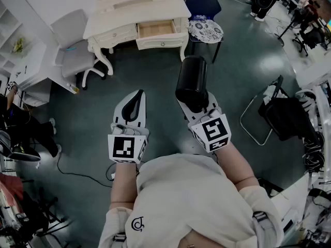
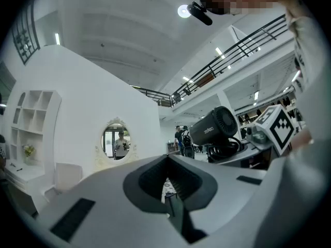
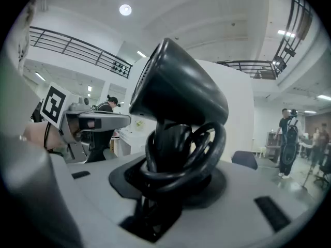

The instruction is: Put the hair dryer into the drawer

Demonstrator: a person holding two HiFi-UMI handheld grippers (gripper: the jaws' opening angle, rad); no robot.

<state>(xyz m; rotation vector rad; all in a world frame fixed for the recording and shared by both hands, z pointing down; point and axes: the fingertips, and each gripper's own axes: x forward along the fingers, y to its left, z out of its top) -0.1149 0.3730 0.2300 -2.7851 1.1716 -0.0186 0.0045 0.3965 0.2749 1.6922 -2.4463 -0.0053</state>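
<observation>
A black hair dryer (image 1: 192, 82) stands upright in my right gripper (image 1: 195, 106), which is shut on its handle. In the right gripper view the dryer's barrel (image 3: 176, 94) rises above the jaws, and its black cord (image 3: 189, 156) is coiled round the handle. My left gripper (image 1: 135, 101) is beside it to the left, shut and holding nothing. From the left gripper view the dryer (image 2: 214, 128) shows at the right. Far ahead, a white dressing table (image 1: 129, 17) has one drawer (image 1: 155, 29) pulled open, and its inside shows bare wood.
A grey chair (image 1: 72, 50) stands left of the dressing table, and a dark stool with a patterned cushion (image 1: 205, 30) stands right of it. A black folding chair (image 1: 282, 112) is at the right. A cable (image 1: 77, 172) lies on the floor at the left. An oval mirror (image 2: 116, 141) sits above the table.
</observation>
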